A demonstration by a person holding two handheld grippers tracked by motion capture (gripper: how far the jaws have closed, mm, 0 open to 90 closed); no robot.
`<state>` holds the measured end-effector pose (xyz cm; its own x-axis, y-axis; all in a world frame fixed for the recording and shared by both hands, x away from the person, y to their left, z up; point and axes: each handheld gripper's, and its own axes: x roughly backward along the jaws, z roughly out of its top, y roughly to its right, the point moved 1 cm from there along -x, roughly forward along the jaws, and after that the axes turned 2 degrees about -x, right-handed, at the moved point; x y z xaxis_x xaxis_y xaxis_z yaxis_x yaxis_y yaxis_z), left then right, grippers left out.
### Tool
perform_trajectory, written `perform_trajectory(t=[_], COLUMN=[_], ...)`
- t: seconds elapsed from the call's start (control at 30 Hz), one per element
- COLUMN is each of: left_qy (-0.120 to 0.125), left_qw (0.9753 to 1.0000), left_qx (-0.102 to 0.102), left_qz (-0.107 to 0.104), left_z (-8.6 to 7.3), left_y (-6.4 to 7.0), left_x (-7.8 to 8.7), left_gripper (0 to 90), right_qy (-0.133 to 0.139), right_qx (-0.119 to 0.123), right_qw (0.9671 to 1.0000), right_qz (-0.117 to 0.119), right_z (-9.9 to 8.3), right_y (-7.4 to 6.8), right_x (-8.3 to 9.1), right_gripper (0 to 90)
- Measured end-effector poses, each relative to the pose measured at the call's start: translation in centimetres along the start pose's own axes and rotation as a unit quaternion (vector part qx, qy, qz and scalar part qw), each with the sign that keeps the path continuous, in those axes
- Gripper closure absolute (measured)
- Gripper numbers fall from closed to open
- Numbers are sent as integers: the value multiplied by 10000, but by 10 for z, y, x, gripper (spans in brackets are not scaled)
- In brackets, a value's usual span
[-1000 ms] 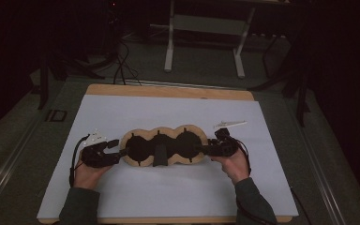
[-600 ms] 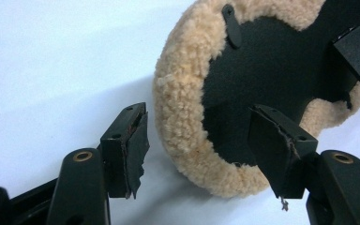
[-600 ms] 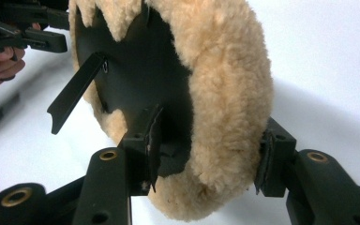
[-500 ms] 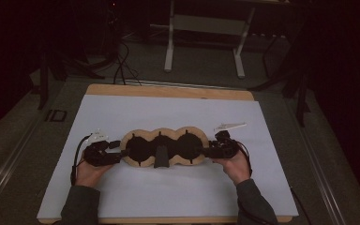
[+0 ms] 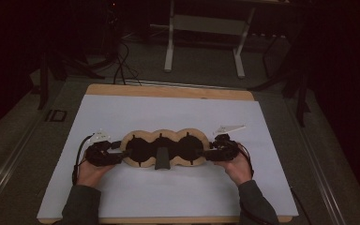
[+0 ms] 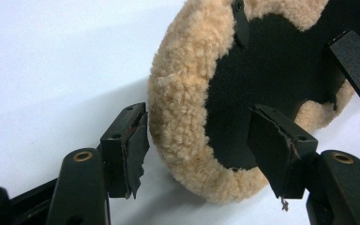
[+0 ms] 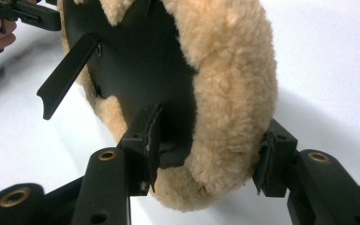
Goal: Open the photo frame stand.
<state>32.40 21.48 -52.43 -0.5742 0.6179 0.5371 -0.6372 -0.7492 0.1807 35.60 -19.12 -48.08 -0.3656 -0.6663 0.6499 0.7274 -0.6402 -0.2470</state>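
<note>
White sheet (image 5: 168, 192), fleece pad (image 5: 166, 147) lengthwise left-right

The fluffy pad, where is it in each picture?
High view: fluffy pad at table centre, between both hands.
Left gripper view: upper right, between the jaws.
Right gripper view: centre, between the jaws.
Shared landmark: its black strap.

There are no words, numbers, labels or signs to read in any of the pictures.
</note>
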Motion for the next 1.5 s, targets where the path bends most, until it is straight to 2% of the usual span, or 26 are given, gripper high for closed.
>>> perform_trajectory(t=[0.2, 0.33, 0.43, 0.5, 0.63, 0.83, 0.97, 1.13, 1.33, 1.5], left_qy=[-44, -74, -110, -135, -117, -46, 30, 73, 111, 113], left_qw=[10000, 9998, 9999, 9998, 9998, 9999, 9993, 9975, 9969, 9962], left_qx=[-32, 27, -34, -104, -87, -153, -354, -605, -614, -640], left_qz=[-63, -172, -125, -63, -112, -44, 109, 366, 478, 582], left_z=[0, 0, 0, 0, 0, 1, 3, 7, 10, 13], left_y=[2, 1, 2, 3, 2, 3, 9, 19, 21, 23], left_x=[-2, -5, -6, -6, -3, 1, 3, 1, -4, -5], left_gripper=[394, 393, 408, 452, 489, 563, 585, 589, 589, 589], right_qy=[-7, 0, 15, 43, 55, 61, 54, 50, 102, 130], right_qx=[59, 142, 181, 225, 294, 297, 343, 416, 386, 366], right_qw=[10000, 9999, 9998, 9997, 9996, 9995, 9993, 9987, 9982, 9981], right_qz=[28, 18, 16, 13, 15, -15, -127, -301, -453, -472], right_z=[-6, -9, -9, -9, -10, -12, -14, -15, -13, -11], right_y=[3, 4, 4, 3, 3, 5, 8, 10, 13, 16], right_x=[-1, -2, -2, -1, -1, -2, -2, -2, -1, -3], right_gripper=[495, 495, 496, 496, 498, 494, 486, 473, 462, 455])
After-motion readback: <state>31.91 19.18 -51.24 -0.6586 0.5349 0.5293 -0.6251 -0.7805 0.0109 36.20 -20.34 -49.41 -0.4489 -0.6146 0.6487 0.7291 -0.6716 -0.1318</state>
